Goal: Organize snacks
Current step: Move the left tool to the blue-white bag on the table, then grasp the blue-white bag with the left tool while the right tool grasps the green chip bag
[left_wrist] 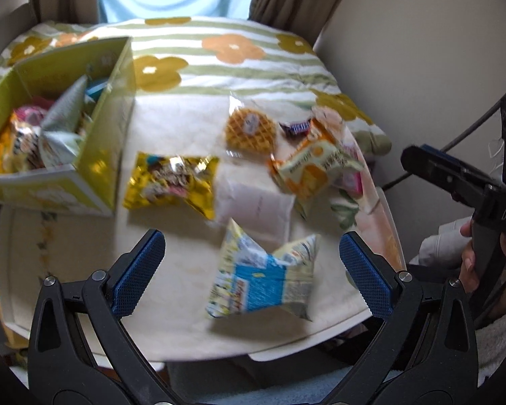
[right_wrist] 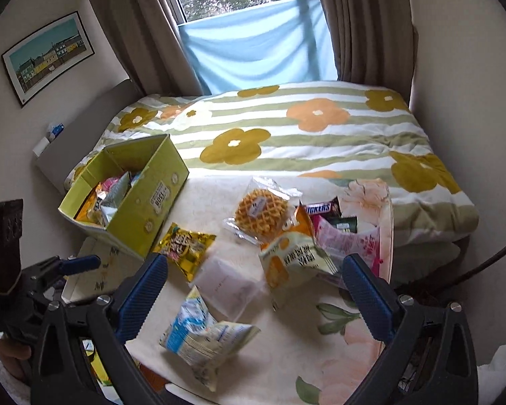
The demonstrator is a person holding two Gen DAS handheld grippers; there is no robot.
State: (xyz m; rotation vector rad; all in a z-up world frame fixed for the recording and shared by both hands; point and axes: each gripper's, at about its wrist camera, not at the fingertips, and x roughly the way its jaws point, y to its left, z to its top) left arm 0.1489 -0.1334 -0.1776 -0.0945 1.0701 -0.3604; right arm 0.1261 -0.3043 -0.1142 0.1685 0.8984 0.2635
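Observation:
A yellow-green box holding several snack packs stands at the left of a cream tray table. Loose on the table lie a blue-white pack, a gold pack, a clear white packet, a wrapped waffle, an orange-cream pack, a Snickers bar and a pink pack. My left gripper is open above the blue-white pack. My right gripper is open, above the table's middle.
A bed with a flowered striped quilt lies behind the table. Curtains and a blue cloth hang at the window. A white wall is at the right. A cable runs right of the table.

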